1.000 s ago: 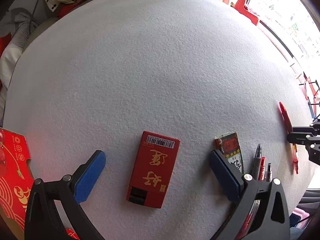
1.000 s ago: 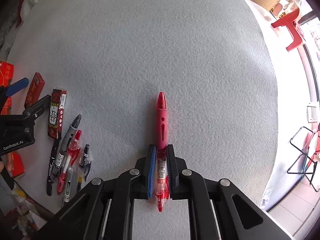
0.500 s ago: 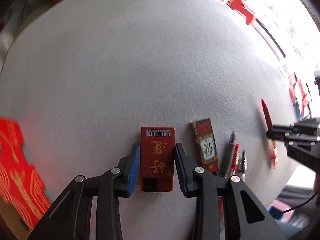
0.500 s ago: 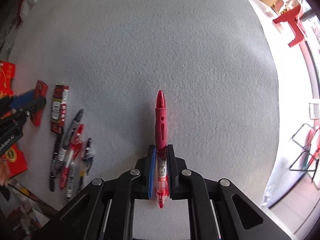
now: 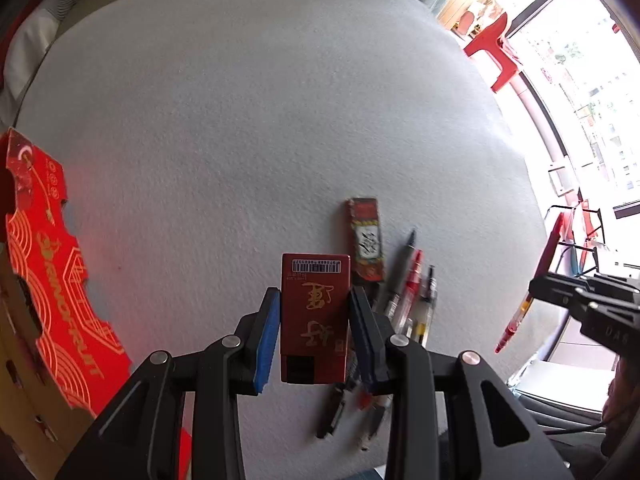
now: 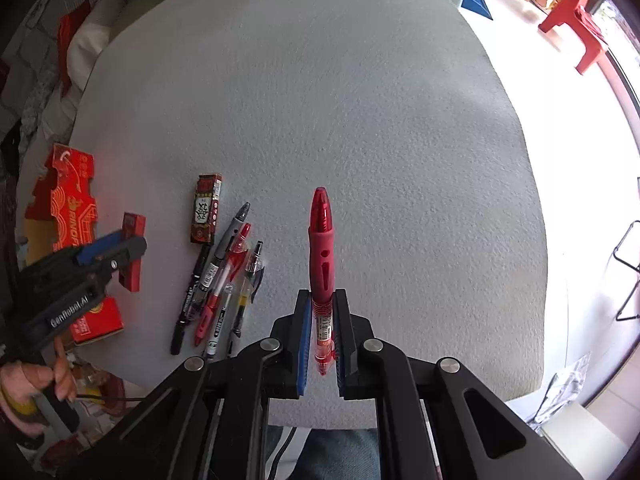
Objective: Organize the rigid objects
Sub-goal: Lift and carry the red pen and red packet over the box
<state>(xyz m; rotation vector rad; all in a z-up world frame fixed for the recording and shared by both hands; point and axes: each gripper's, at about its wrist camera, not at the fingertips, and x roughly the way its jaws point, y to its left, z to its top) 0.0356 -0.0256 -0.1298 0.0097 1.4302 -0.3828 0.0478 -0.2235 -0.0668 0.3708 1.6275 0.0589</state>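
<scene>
Lying beside held box: pens

left tongs closed on red box, box and red pen lifted off table

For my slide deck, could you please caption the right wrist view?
Right gripper holds a red pen above the white table; more pens lie to its left.

Both wrist cams look steeply down, close over white table — shared: pens cluster
</scene>
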